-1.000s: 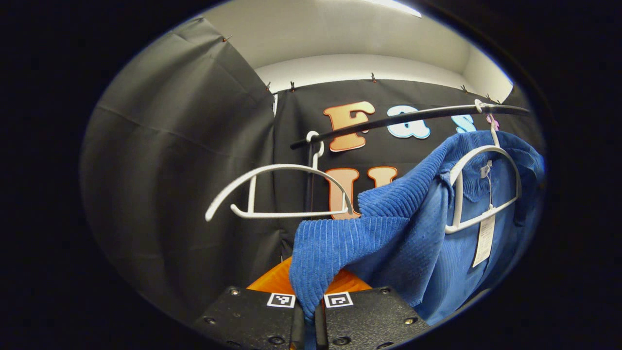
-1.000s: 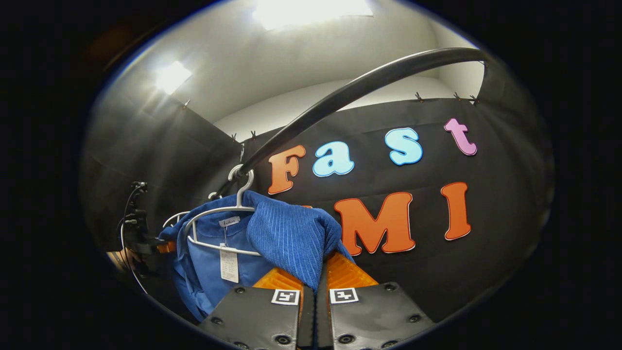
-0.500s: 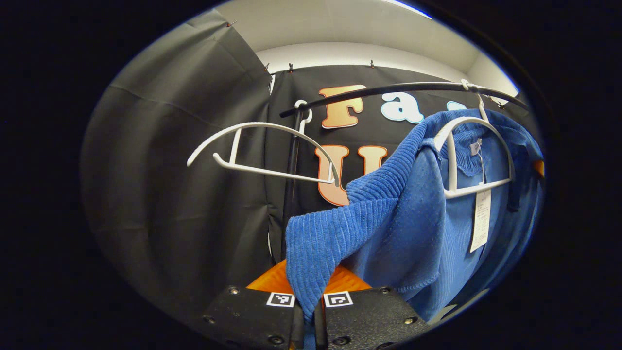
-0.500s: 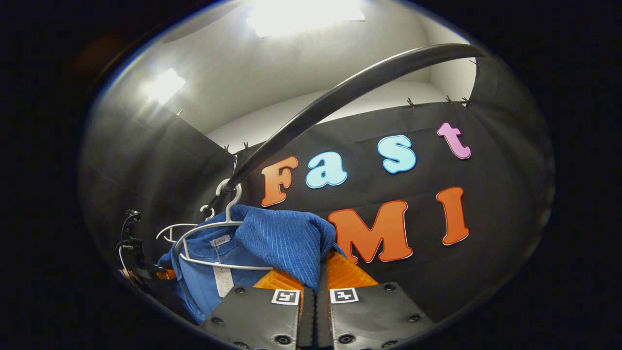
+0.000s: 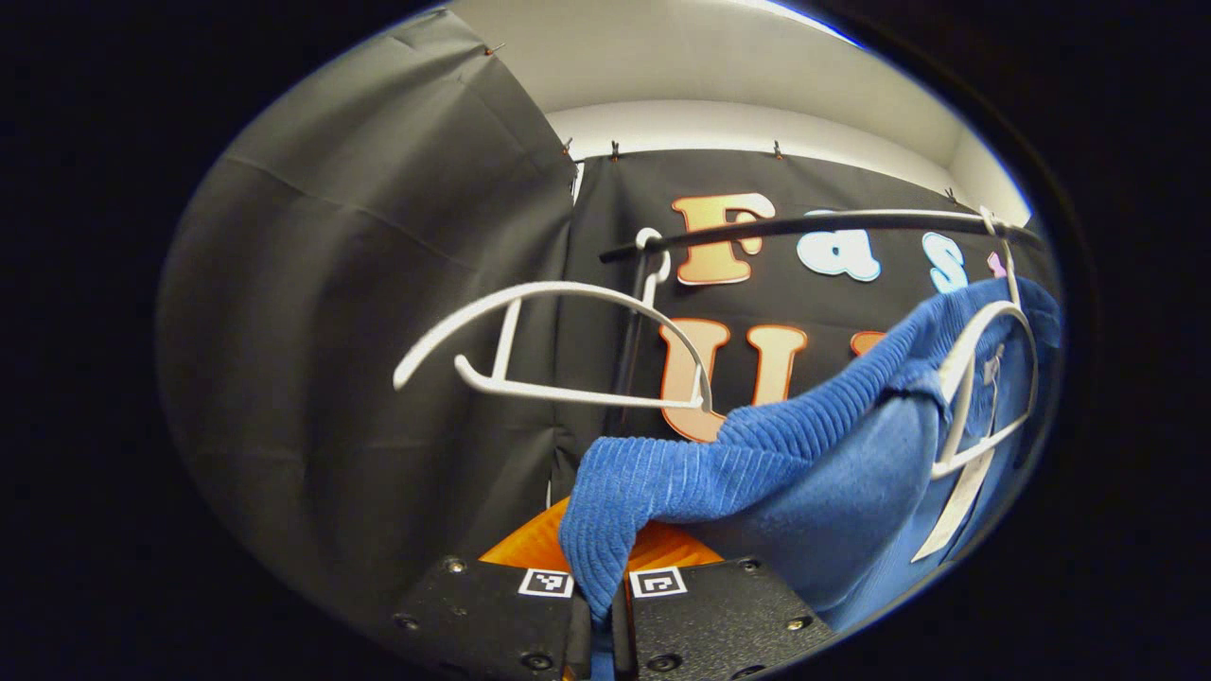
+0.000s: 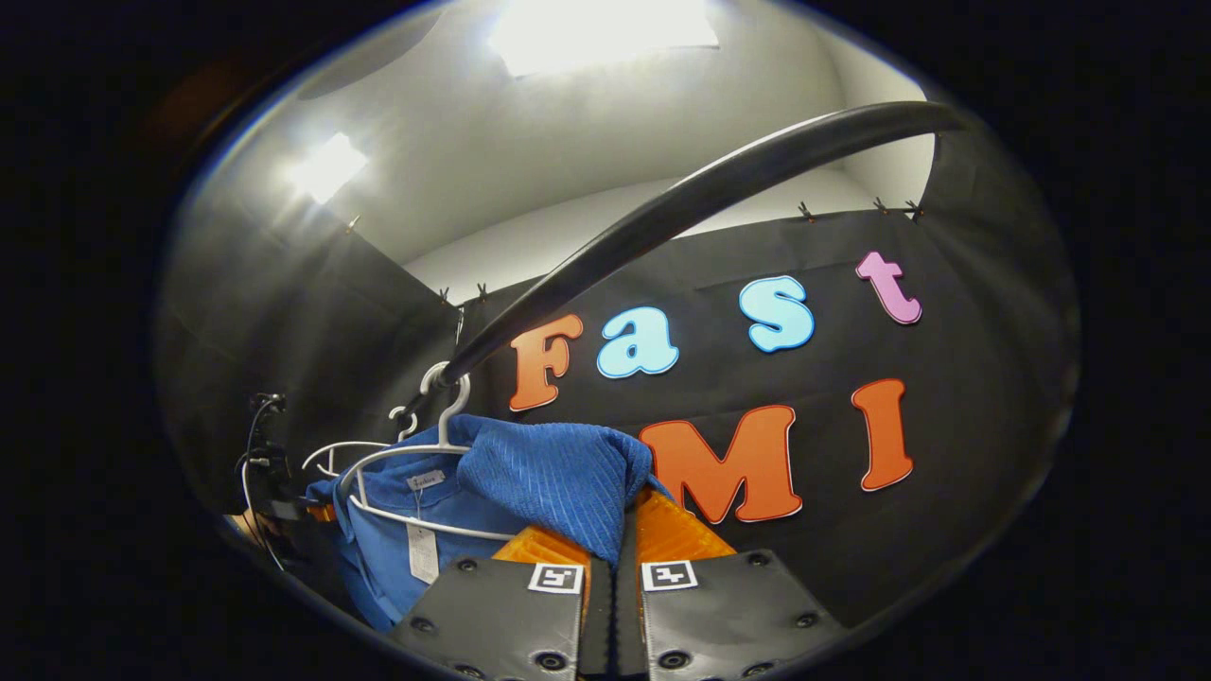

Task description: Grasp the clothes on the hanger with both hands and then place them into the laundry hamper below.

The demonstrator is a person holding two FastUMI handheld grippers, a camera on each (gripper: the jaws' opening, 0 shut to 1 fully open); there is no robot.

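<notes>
You have the blue corduroy garment (image 5: 833,454) pinched on both sides. In the left gripper view, the left gripper (image 5: 602,605) has its jaws clenched on a fold of one shoulder. In the right gripper view, the right gripper (image 6: 613,586) has its jaws clamped on the other shoulder fold (image 6: 558,482).

The garment is not free yet. Its collar region hangs on the white hanger (image 5: 984,378), whose hook sits on the black rail (image 5: 833,223), and the paper tag (image 5: 951,511) dangles below the hanger's bar. An empty white hanger (image 5: 558,340) hangs further along the same rail, near the rail's upright end.

Over the last second your left hand has drawn away from the loaded hanger: that hanger has slid toward the edge of the left gripper view and turned nearly edge-on, and the cloth between the jaws and the hanger now runs as a long, stretched band rather than a loose drape. In the right gripper view the hanger and garment have sunk lower.

That suggests the shoulders are peeling off the hanger arms, so the lift-off is probably well along. Next, likely keep both grips firm and bring the cloth down clear of the hanger. The laundry hamper lies out of sight from here, so judge the drop once you look down.
</notes>
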